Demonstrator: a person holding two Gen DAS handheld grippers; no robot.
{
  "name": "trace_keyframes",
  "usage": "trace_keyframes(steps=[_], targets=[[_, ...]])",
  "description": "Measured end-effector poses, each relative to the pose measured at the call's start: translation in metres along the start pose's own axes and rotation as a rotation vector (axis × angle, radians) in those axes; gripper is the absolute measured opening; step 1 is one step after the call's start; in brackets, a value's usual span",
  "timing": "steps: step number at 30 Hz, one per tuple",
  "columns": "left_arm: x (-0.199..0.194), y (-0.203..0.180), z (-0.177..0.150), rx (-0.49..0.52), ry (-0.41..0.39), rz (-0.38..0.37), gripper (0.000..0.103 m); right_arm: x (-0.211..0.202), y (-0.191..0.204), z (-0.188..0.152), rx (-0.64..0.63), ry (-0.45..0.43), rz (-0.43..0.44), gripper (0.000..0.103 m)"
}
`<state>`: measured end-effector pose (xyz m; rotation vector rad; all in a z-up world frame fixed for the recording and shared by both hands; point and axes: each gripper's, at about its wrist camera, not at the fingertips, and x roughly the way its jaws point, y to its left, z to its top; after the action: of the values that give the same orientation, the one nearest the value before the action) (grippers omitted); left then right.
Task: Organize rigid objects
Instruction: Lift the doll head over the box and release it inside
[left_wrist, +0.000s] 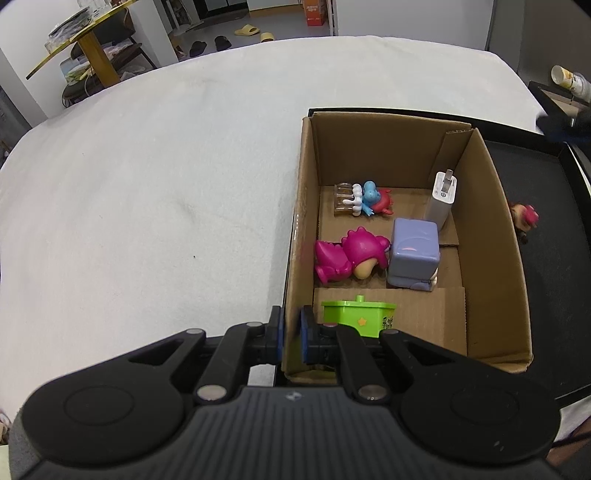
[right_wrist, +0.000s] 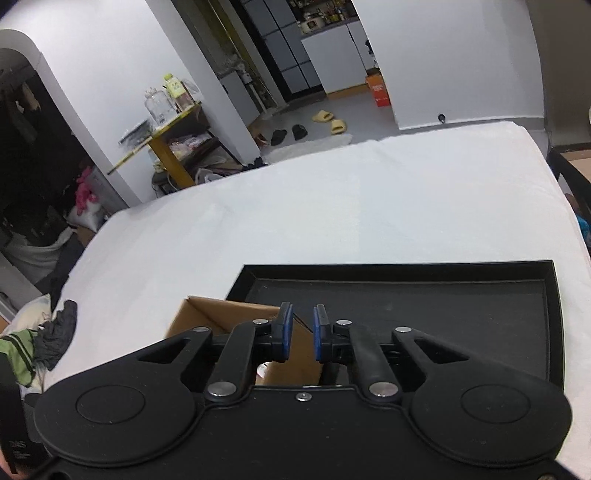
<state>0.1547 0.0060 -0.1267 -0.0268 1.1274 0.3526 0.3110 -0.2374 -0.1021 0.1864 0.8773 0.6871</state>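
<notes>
A brown cardboard box stands in a black tray. In the box lie a magenta dinosaur toy, a lavender cube toy, a white charger, a small blue and red figure and a green toy. A small red-hatted figure lies in the tray outside the box. My left gripper is shut on the box's left wall at its near corner. My right gripper hovers above the box corner and tray, jaws slightly apart and empty.
The tray lies on a white cloth-covered table. A black object and a cup are at the far right. Beyond the table are a yellow side table, slippers and clothes on the floor.
</notes>
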Motion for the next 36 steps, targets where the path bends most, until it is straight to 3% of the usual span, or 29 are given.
trace_keyframes(steps=[3,6,8,17,23,24,25,36], targets=[[-0.001,0.001,-0.001,0.0,-0.005,0.0,0.008,0.012,-0.012,-0.003,0.037,0.059,-0.027,0.021],[-0.002,0.001,-0.001,-0.001,-0.007,-0.003,0.008,0.022,-0.023,-0.011,0.051,0.116,-0.086,0.045],[-0.003,0.002,-0.001,-0.003,-0.008,-0.007,0.008,0.03,-0.028,-0.015,0.062,0.154,-0.105,0.054],[-0.002,0.004,-0.001,-0.014,-0.013,-0.015,0.008,0.052,-0.046,-0.039,0.095,0.269,-0.21,0.061],[-0.003,0.005,-0.002,-0.022,-0.015,-0.02,0.008,0.068,-0.041,-0.055,0.043,0.333,-0.253,0.063],[-0.003,0.005,-0.002,-0.023,-0.015,-0.02,0.008,0.071,-0.04,-0.058,0.024,0.343,-0.264,0.059],[-0.003,0.005,-0.002,-0.023,-0.015,-0.02,0.008,0.072,-0.039,-0.059,0.011,0.344,-0.276,0.044],[-0.003,0.004,-0.002,-0.022,-0.015,-0.01,0.008,0.043,-0.017,-0.052,-0.038,0.274,-0.207,0.045]])
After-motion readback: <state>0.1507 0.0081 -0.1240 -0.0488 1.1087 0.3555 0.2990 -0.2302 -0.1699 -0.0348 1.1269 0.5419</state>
